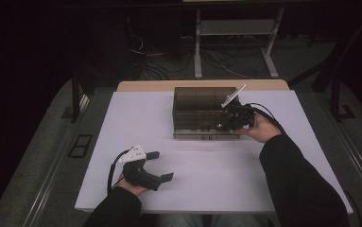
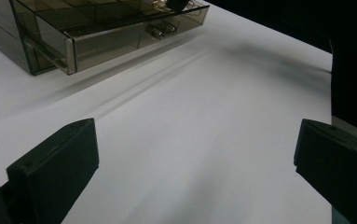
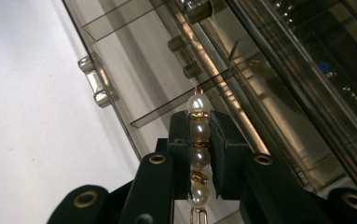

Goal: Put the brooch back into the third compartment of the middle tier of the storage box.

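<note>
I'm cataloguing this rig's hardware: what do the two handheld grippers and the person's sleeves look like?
Both are black. The left gripper carries a pale grey three-cornered plate and a black cable, with blocky matte jaws. The right gripper shows brass-coloured rivets on its jaw arms and also trails a black cable. The sleeves are dark and long.

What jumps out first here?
The right gripper, shut on a string of pearls, over the open drawer of a smoky clear box at the table's far side. The left gripper waits open on the near left of the white table.
</note>
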Tool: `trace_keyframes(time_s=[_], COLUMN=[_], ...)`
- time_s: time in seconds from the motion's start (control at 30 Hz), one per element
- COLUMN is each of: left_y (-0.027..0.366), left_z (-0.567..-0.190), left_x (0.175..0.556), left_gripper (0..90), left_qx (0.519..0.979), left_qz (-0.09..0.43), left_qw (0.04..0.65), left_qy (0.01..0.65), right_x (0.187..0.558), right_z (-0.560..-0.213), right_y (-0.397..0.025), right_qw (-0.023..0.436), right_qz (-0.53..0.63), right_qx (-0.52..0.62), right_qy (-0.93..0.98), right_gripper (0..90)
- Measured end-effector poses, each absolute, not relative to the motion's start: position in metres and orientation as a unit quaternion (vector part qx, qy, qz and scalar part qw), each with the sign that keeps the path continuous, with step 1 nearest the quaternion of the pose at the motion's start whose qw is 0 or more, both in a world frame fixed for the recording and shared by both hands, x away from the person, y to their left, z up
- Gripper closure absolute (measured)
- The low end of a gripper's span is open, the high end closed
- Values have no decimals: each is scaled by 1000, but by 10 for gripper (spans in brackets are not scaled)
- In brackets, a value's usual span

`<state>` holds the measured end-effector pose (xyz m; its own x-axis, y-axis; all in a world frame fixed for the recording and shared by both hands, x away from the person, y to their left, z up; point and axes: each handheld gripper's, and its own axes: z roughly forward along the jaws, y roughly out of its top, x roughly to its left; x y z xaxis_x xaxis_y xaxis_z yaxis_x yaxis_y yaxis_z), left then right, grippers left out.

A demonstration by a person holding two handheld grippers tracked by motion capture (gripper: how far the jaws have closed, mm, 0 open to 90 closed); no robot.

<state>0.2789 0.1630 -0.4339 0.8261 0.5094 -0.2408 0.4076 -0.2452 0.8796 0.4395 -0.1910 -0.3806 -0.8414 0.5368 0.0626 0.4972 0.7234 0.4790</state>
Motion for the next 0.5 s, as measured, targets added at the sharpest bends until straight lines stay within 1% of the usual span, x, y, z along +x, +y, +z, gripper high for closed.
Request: trace_keyframes(time_s=[0.03,0.13,0.37,0.5], left_y=[163,163,163,162], left_z=[-434,-434,-434,-434], left_x=[279,279,279,279], left_gripper=[0,0,0,0], left_qx=[788,788,788,787], left_qz=[47,47,46,46], left_qw=[541,541,541,541], left_qy=[291,291,292,292], right_x=[439,439,435,432], right_z=[-381,-380,-375,-372], right_y=[-191,-192,-196,-199], right_qw=[40,42,42,47], right_qz=[245,247,254,259], right_qx=[281,282,284,287], right_qy=[927,926,923,921], right_gripper=[773,698,641,568])
